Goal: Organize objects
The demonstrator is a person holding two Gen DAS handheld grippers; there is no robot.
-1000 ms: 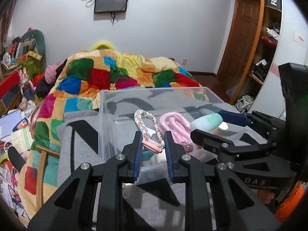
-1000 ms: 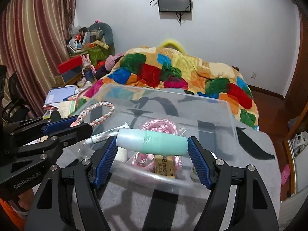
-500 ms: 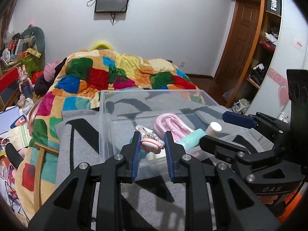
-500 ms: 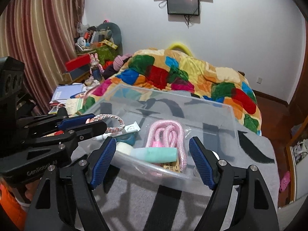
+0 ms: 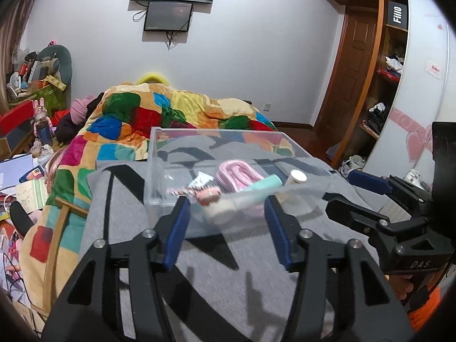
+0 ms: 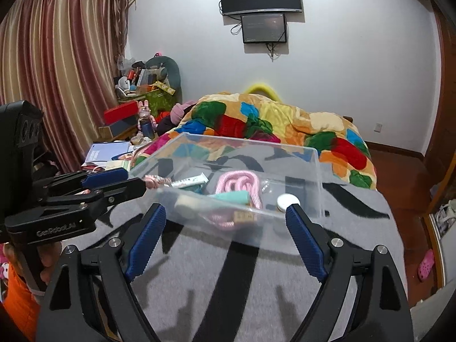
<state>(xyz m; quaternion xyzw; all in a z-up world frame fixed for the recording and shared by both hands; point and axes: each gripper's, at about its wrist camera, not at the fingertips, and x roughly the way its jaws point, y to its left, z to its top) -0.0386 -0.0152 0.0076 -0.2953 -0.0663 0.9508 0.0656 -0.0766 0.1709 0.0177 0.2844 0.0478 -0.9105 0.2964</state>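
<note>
Both blue-padded jaws of the left hand-held gripper (image 5: 226,222) stand wide apart and hold nothing; in the left wrist view it hangs just short of the near wall of the clear plastic box (image 5: 155,156). That box sits on a grey blanket with black stripes (image 5: 119,199). Inside the box lie a coiled pink rope (image 5: 238,172), a mint-green bottle (image 5: 260,186) slanting against it, a braided cord with pink ends (image 5: 199,192) toward the box's near left, a small tube (image 5: 201,179) and a white-capped jar (image 5: 297,176) at the box's right side. Right of the box, the right hand-held gripper (image 5: 367,191) shows side-on.

From the right wrist view, the right hand-held gripper (image 6: 225,238) is likewise spread wide and empty, just before the box's (image 6: 315,171) near wall. The rope (image 6: 239,182), bottle (image 6: 232,196) and jar (image 6: 287,201) lie inside. Beyond the box spreads a patchwork quilt (image 6: 285,125) on the bed.
</note>
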